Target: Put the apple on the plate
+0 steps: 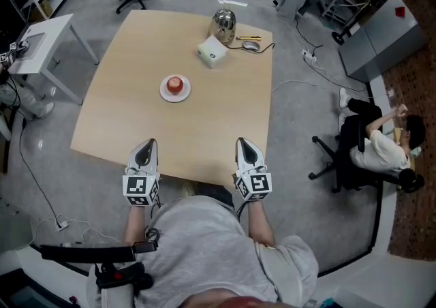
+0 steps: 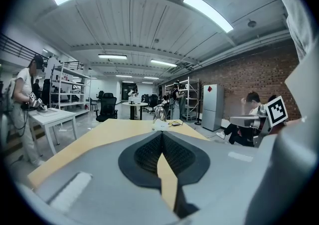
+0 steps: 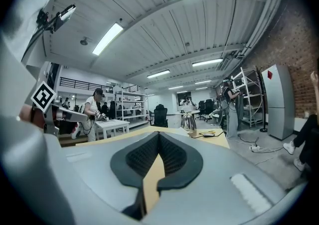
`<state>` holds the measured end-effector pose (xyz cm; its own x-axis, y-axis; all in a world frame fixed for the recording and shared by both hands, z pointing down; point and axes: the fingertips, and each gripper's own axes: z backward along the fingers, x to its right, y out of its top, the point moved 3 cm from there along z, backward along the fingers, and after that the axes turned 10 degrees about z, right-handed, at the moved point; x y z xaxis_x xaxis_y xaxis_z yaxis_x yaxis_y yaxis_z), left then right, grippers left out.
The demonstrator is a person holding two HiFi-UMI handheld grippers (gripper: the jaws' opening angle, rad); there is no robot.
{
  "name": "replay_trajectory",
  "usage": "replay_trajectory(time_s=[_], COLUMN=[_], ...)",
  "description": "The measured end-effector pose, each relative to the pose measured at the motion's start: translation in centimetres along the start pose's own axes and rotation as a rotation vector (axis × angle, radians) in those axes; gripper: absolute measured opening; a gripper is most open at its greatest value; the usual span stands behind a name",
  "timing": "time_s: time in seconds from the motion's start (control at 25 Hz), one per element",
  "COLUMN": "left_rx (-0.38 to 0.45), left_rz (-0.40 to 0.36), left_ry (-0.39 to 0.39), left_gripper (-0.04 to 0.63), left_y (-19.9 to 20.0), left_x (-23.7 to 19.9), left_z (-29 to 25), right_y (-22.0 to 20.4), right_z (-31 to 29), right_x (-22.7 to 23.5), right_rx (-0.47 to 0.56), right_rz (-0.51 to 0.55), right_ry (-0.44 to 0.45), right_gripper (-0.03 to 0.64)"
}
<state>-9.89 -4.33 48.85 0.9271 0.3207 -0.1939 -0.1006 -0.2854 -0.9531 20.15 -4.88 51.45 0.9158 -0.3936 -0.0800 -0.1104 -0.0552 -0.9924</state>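
A red apple (image 1: 176, 84) sits on a small white plate (image 1: 165, 95) near the middle of the light wooden table (image 1: 136, 129). My left gripper (image 1: 145, 144) rests at the table's near edge, below and a little left of the plate, shut with nothing in it. My right gripper (image 1: 246, 143) lies at the same edge further right, also shut and holding nothing. In the left gripper view the jaws (image 2: 162, 134) meet tip to tip; in the right gripper view the jaws (image 3: 158, 134) do the same. Both pairs of jaws hide the apple in those views.
At the table's far side stand a shiny metal kettle (image 1: 223, 25), a white box (image 1: 212, 51), a mouse (image 1: 251, 45) and a cable. A person sits on a chair (image 1: 354, 157) at the right. A white side table (image 1: 42, 41) stands at the left.
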Motion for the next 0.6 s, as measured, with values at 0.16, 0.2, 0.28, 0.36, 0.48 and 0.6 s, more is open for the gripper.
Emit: replay_trajectory(time_s=[0.16, 0.2, 0.28, 0.36, 0.48, 0.6], left_rx=[0.0, -0.001, -0.003, -0.003, -0.003, -0.005], left_rz=[0.0, 0.0, -0.001, -0.001, -0.004, -0.007], left_ry=[0.001, 0.002, 0.003, 0.004, 0.003, 0.002], left_gripper=[0.02, 0.02, 0.02, 0.02, 0.02, 0.02], left_y=[0.03, 0.05, 0.1, 0.06, -0.07, -0.14], left_x=[0.01, 0.03, 0.1, 0.21, 0.43, 0.68], left_z=[0.05, 0.06, 0.04, 0.0, -0.02, 0.08], right_y=[-0.03, -0.01, 0.0, -0.1, -0.28, -0.44], right_z=[-0.05, -0.04, -0.02, -0.01, 0.12, 0.36], right_x=[-0.09, -0.1, -0.11, -0.09, 0.02, 0.14], right_rx=[0.001, 0.001, 0.0, -0.001, 0.0, -0.001], right_rz=[-0.003, -0.004, -0.006, -0.007, -0.009, -0.013], right_ry=[0.002, 0.003, 0.005, 0.008, 0.01, 0.009], right_gripper=[0.005, 0.005, 0.005, 0.005, 0.005, 0.005])
